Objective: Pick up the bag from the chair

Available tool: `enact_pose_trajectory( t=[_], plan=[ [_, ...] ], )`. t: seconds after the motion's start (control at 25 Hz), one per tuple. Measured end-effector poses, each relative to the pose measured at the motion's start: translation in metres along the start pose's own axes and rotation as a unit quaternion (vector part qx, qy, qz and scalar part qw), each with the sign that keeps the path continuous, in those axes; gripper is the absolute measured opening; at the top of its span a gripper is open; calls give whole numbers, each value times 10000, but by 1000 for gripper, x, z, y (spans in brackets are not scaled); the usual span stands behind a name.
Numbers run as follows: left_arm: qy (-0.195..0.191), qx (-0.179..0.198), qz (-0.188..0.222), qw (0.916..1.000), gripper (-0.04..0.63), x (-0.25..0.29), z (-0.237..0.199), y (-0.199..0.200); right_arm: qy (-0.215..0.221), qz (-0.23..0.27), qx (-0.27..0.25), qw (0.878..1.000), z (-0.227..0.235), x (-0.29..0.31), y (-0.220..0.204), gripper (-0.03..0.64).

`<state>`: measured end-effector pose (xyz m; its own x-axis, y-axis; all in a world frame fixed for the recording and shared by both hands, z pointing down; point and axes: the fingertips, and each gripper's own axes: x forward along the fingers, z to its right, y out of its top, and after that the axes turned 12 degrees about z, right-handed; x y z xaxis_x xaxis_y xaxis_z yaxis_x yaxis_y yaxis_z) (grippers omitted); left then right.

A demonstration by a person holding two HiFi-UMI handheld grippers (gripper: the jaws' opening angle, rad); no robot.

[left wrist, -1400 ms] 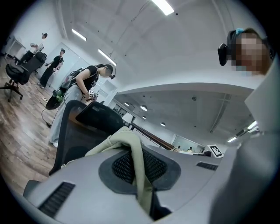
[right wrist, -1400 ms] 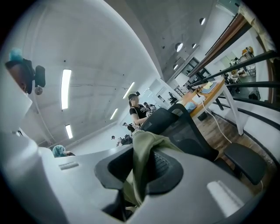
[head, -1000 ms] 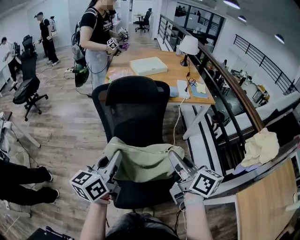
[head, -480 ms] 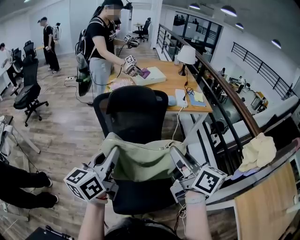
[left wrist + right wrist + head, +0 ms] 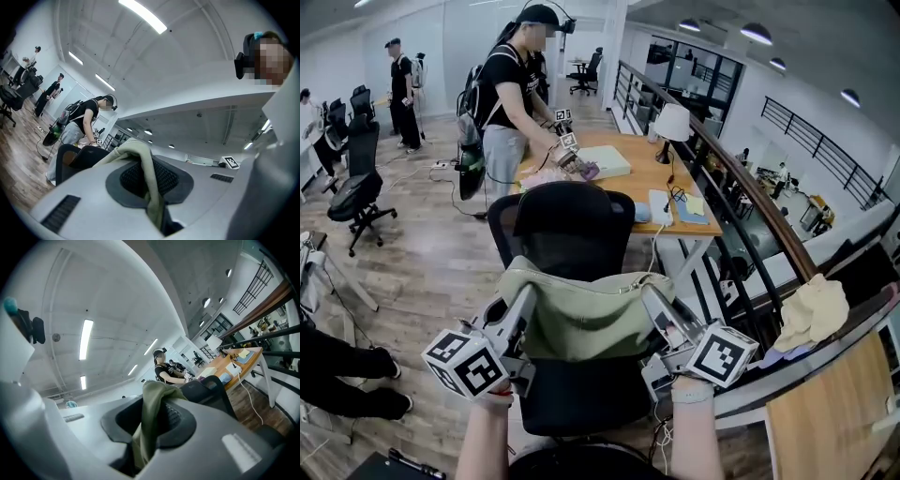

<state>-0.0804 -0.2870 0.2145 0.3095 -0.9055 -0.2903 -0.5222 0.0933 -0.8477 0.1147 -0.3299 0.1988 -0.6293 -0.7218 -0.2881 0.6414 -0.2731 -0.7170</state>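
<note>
Lifting the olive-green fabric bag (image 5: 586, 319) off the black office chair (image 5: 567, 220), with the left gripper (image 5: 523, 298) and the right gripper (image 5: 651, 298) at its two upper corners. Along each pair of jaws: clamped on a fold of the bag's cloth, pinched between the dark ribbed pads. Left pair nearly together; right pair slightly wider, over a thicker bunch.

Compared with a second ago, carried higher against the chair's backrest, with the top edge now closer to the top of the backrest. Stretched between the two grips and sagging in the middle. Both grippers raised together and evenly, so no tilt in the load. No change in either grip.

Judging from that, pick-up almost done. Hanging in front of the backrest and above the seat (image 5: 581, 403), apparently no longer resting on it. Hard to confirm from above, with the bag's lower edge overlapping the seat. Probably left to do: keep raising and draw back toward the body until well apart from the chair.

Also changed: a standing person (image 5: 511, 94) now leaning over the wooden desk (image 5: 628, 183) behind the chair, well apart from the bag.
</note>
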Motion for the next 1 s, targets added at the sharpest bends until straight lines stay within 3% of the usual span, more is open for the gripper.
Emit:
enact_pose_trajectory(
  t=[0.4,1.0],
  plan=[
    [-108,43,253,9996,14,2,15,24,153,103,-95,9998,-19,2,14,72],
    [37,43,23,10000,14,-6,10,12,7,27,-220,9998,-15,-2,-2,72]
  ],
)
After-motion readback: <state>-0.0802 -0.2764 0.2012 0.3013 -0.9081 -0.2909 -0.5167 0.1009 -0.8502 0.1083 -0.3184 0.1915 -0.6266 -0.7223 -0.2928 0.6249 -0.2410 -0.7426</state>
